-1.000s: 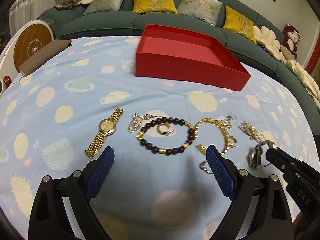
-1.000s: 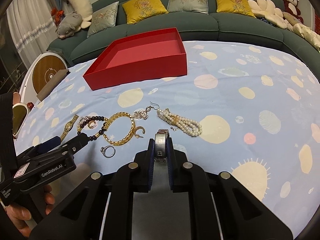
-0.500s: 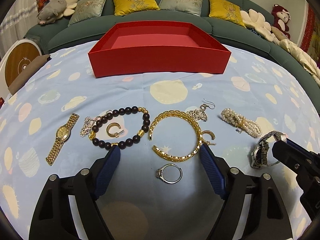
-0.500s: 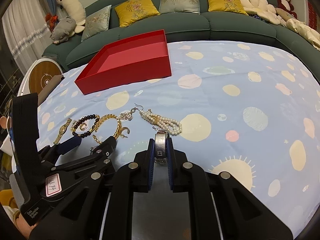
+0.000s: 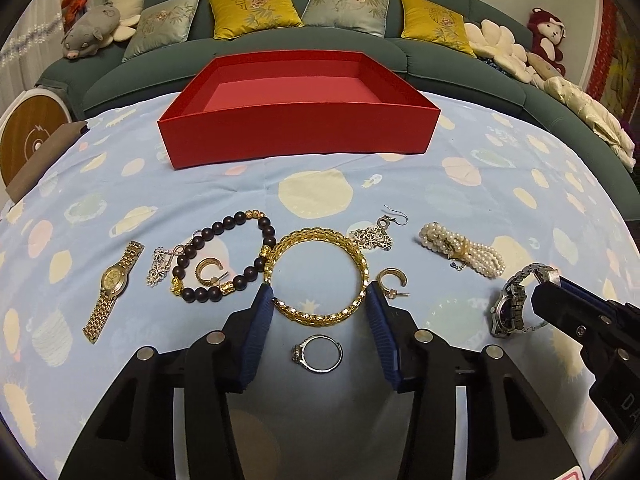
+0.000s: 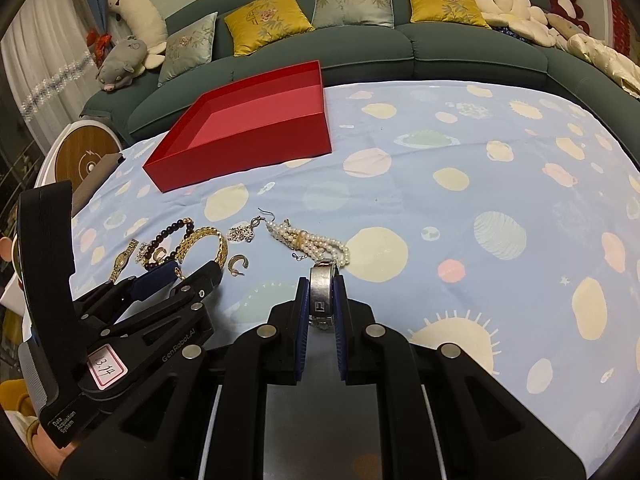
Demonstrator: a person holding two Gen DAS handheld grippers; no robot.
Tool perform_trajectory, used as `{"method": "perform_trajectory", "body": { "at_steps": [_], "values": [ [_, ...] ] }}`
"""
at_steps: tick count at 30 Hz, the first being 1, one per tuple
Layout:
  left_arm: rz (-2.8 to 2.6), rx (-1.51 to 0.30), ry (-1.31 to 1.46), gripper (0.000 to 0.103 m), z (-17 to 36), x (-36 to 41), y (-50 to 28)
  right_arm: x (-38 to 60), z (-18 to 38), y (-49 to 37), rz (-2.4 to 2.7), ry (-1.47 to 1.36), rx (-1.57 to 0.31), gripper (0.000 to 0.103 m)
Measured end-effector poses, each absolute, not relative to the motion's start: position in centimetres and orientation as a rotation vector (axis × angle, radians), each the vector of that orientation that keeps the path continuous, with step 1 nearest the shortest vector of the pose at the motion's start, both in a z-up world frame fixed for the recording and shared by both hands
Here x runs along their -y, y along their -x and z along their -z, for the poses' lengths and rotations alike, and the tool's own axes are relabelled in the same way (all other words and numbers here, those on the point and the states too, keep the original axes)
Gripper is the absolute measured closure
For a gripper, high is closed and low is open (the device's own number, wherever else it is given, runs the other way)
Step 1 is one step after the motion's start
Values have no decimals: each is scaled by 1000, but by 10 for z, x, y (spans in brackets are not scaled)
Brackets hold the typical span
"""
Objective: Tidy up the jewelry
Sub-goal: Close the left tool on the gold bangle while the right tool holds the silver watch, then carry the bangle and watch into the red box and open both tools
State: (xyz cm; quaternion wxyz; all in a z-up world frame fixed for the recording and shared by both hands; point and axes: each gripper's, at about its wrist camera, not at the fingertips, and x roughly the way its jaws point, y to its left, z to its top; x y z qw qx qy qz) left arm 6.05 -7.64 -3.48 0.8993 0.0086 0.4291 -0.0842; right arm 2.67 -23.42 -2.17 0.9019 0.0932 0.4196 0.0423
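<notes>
Jewelry lies in a row on the blue spotted cloth. A gold bangle (image 5: 320, 272) sits between the tips of my open left gripper (image 5: 318, 300), with a silver ring (image 5: 318, 353) just behind it between the fingers. Left of it lie a dark bead bracelet (image 5: 224, 256) and a gold watch (image 5: 114, 284). A pearl bracelet (image 5: 462, 249) lies to the right. My right gripper (image 6: 322, 300) is shut on a silver watch (image 6: 321, 294), also seen in the left wrist view (image 5: 512, 304), just above the cloth. The empty red box (image 5: 296, 120) stands behind.
Two gold hoop earrings (image 5: 392, 280) and silver dangle earrings (image 5: 372, 236) lie among the pieces. A green sofa (image 5: 320, 52) with cushions and plush toys curves behind the table. A round wooden-faced device (image 5: 30, 140) stands at the left edge.
My left gripper has swung right and forward, so the gold bangle and silver ring now lie between its fingers. My right gripper still holds the silver watch and has lifted slightly.
</notes>
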Motion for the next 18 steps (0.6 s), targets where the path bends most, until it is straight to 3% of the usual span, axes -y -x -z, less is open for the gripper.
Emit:
{"method": "perform_trajectory", "body": {
  "at_steps": [18],
  "values": [
    [243, -794, 103, 58, -27, 35, -39, 209, -8, -30, -152, -172, -795, 92]
  ]
}}
